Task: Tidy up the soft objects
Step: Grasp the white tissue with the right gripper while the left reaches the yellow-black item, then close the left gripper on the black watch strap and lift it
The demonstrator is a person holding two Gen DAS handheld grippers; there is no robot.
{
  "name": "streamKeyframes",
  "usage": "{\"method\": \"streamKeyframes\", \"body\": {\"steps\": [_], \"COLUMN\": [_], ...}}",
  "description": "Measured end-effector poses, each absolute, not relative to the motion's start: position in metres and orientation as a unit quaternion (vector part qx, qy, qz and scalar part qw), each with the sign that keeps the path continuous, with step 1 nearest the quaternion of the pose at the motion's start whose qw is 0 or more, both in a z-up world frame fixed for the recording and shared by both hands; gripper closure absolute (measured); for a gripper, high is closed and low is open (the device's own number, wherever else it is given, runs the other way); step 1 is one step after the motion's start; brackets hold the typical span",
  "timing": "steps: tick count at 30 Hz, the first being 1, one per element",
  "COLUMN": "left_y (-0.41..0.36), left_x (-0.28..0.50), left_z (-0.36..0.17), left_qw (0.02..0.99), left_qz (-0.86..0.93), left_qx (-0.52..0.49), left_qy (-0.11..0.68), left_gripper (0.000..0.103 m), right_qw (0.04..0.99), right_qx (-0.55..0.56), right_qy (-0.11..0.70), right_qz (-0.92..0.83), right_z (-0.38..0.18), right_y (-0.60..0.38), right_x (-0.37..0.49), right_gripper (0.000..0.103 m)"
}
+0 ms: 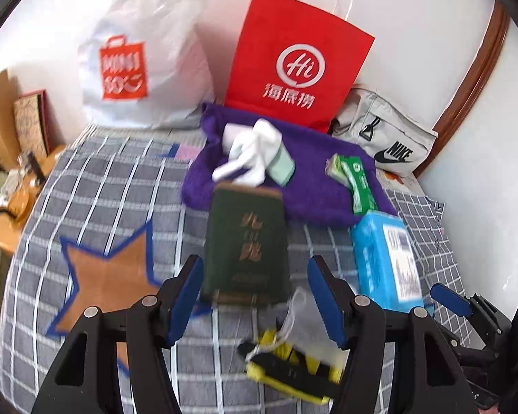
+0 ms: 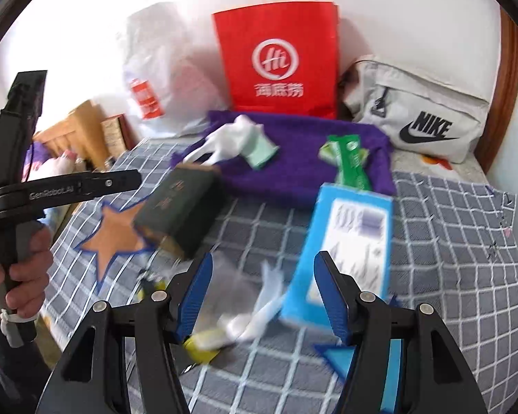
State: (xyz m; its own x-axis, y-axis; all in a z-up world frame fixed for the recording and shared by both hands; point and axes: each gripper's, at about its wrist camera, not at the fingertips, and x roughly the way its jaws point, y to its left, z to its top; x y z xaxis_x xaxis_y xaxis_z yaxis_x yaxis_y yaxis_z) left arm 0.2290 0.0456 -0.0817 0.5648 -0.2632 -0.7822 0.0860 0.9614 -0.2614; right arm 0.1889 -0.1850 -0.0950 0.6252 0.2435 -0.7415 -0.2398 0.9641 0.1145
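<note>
- While my left gripper (image 1: 255,296) hangs over the checked bedspread (image 1: 121,186), its two blue pads stand apart with nothing between them; one dark green box (image 1: 247,241) lies just beyond the tips at 12 o'clock
- My right gripper (image 2: 262,296) is likewise spread wide and empty, with one light blue pack (image 2: 342,245) past its right pad at 1 o'clock
- One purple towel (image 1: 304,179) lies spread farther up the bed at 12 o'clock, and on it I count one bunch of white socks (image 1: 255,151) at its left and one green packet (image 1: 357,179) at its right, well apart from each other
- One yellow and black strap (image 1: 290,369) lies on the bedspread close below my left pads, at 6 o'clock; it is blurred
- Along the wall I count three bags: one white plastic bag (image 1: 145,62) at 10 o'clock, one red paper bag (image 1: 297,58) upright at 12, one grey Nike bag (image 1: 383,138) at 2
- One orange star (image 1: 110,283) on the bedspread sits at 9 o'clock from the left pads
- My left hand (image 2: 24,272) shows in the right camera, gripping its handle
</note>
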Motion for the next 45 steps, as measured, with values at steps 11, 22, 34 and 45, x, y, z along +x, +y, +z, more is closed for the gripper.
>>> {"method": "streamKeyframes", "body": {"steps": [11,22,34,45], "left_y": [0.073,0.083,0.038,-0.008], "left_x": [0.177,0.157,0.150,0.166], "left_z": [-0.122,-0.153,-0.149,-0.157], "left_qw": [0.869,0.854,0.841,0.836], "left_qz": [-0.089,-0.087,-0.131,-0.089], "left_qx": [-0.126,-0.142,-0.154,-0.152], "left_qy": [0.471,0.493,0.502,0.519], "left_gripper": [0.043,0.043,0.043,0.045], "right_qw": [0.885,0.882,0.899,0.907], "right_qx": [-0.015,0.034,0.026,-0.001], "right_qy": [0.448,0.457,0.410,0.400], "right_qz": [0.124,0.110,0.149,0.133], "right_z": [-0.143,-0.177,-0.152,-0.151], "right_y": [-0.170,-0.173,-0.175,-0.220], "right_x": [0.157,0.177,0.145,0.091], "right_gripper": [0.051,0.072,0.074,0.074]}}
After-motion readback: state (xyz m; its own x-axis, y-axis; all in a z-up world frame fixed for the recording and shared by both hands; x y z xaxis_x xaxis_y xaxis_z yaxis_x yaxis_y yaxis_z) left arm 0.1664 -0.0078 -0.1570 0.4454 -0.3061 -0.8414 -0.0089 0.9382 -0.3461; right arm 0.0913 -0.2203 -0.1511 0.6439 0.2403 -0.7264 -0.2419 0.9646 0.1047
